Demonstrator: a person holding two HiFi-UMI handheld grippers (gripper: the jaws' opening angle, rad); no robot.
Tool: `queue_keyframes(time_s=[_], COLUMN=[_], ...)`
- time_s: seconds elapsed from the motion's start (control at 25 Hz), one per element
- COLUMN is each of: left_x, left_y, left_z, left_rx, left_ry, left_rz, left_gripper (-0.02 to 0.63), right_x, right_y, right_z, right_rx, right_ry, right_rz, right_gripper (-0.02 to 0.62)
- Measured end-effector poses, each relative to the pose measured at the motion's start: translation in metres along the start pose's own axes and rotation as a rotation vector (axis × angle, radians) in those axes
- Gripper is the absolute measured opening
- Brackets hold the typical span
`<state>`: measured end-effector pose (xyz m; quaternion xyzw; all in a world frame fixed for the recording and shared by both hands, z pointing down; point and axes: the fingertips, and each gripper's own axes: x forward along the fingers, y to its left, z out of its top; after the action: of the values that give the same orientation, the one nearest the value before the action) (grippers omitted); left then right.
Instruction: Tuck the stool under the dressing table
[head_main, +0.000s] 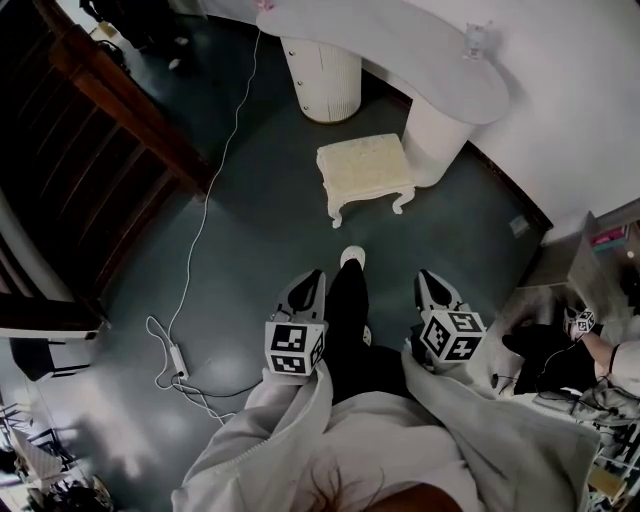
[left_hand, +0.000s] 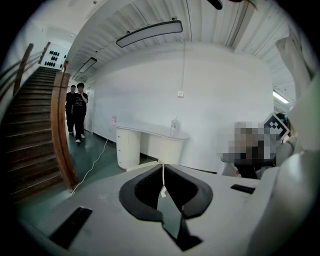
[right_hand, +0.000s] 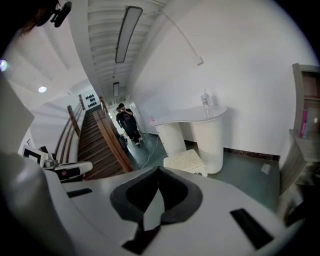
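So far nothing was done: the stool (head_main: 364, 170) stood outside the dressing table (head_main: 420, 60), well ahead of you, your left gripper (head_main: 308, 290) and right gripper (head_main: 432, 286) pressed together, empty.

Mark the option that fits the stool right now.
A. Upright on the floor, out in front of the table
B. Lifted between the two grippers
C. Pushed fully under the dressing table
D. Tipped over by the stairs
A: the stool stands on its legs on the floor, in front of the dressing table, not yet under its top.
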<state>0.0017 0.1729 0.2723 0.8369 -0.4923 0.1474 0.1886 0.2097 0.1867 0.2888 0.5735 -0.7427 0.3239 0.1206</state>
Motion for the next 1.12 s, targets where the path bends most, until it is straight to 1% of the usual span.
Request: queue_keyframes(time_s=[0.24,0.44,0.84,1.12], left_x=[0.029,0.057,0.124,0.171], left_y=[0.001,0.006,0.014,0.036], left_z=[0.009,0.025,0.071,0.096], left_rx=[0.007,0.013,0.041,0.041], left_ry=[0.001,-0.001,-0.017,0.002], left_rz=[-0.028,-0.055,-0.119,-0.136], left_gripper=[0.02,0.02,0.02,0.02], right_x=[0.014,0.031,0.069,0.108], right_y=[-0.017,-0.023,-0.042,-0.055], right_z=[0.014,0.032,0.085,0.117], right_rx=[0.012,0.005,0.006,0.026], right_ry=[-0.012,-0.017,-0.047,-0.039], right_rz=[-0.027,-0.035,-0.062,-0.083], right_gripper=[0.051,0.051,0.051,0.051])
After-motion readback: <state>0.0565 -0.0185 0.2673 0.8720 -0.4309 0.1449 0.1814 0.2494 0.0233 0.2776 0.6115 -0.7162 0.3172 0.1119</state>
